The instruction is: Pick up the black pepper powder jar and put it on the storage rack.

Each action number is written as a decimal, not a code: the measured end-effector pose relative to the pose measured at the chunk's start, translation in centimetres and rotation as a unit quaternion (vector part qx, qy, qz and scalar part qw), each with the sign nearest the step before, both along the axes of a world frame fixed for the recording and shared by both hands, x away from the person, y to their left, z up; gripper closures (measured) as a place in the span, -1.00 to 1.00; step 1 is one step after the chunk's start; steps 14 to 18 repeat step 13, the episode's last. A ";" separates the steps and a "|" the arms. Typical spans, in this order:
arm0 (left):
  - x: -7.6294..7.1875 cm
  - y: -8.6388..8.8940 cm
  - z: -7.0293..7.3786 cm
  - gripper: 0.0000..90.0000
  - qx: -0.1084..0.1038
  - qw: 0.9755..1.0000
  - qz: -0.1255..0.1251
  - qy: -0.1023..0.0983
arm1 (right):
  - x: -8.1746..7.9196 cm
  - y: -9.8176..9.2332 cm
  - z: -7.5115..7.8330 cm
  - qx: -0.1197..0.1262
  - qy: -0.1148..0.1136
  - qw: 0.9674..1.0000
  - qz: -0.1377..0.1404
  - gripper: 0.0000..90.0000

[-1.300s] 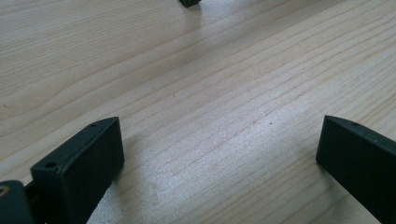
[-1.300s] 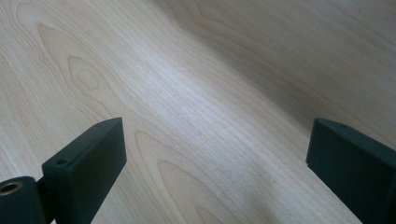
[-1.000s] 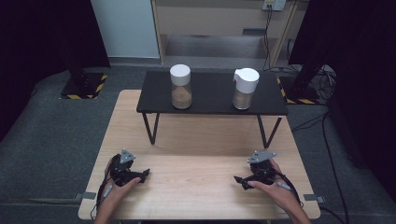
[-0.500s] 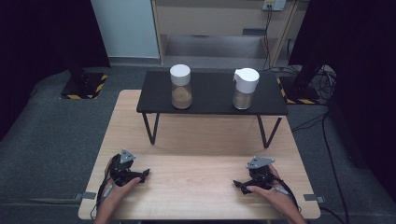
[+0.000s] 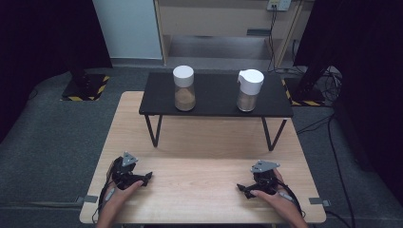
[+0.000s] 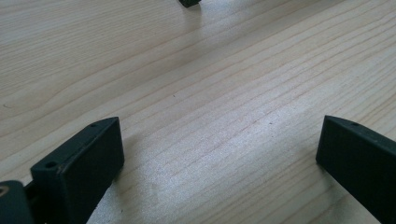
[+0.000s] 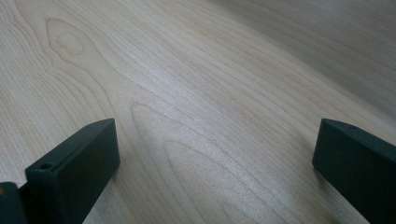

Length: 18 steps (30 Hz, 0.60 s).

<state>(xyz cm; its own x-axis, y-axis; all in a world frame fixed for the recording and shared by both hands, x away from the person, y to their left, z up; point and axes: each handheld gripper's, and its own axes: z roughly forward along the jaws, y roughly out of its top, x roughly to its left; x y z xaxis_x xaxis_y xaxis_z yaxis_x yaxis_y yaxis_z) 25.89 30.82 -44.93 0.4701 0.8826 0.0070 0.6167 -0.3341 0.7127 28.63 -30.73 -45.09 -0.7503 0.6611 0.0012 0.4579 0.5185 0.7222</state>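
Light wooden table [image 5: 204,185] in front, bare between the hands; black raised shelf [image 5: 214,95] across its far side. On the shelf, well apart from both tools: round-capped jar [image 5: 184,88] left, spouted jar [image 5: 249,90] right. Left gripper [image 5: 142,177] spread wide, empty. Right gripper [image 5: 243,188] just opened wide, nothing between. Best lifted clear before reaching forward, jaws squared to a jar's body.

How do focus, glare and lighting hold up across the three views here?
High view: sharp, evenly lit table, dark surrounds, soft shadow under the shelf. Left gripper view: wood grain crisp, pale sheen mid-frame, near claw tips soft. Right gripper view: claw similar, far corner blurred.
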 end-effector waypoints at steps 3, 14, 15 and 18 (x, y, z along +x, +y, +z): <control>0.0 0.0 0.0 -1.00 0.000 1.000 0.000 0.000 | -0.1 0.0 0.0 -0.001 0.000 1.000 -0.002 -0.97; 0.0 0.0 0.0 -1.00 0.000 1.000 0.000 0.000 | -0.2 0.1 0.0 -0.001 -0.001 1.000 -0.005 -0.97; 0.0 0.0 0.0 -1.00 0.000 1.000 0.000 0.000 | -0.2 0.1 0.0 -0.001 -0.001 1.000 -0.005 -0.97; 0.0 0.0 0.0 -1.00 0.000 1.000 0.000 0.000 | -0.2 0.1 0.0 -0.001 -0.001 1.000 -0.005 -0.97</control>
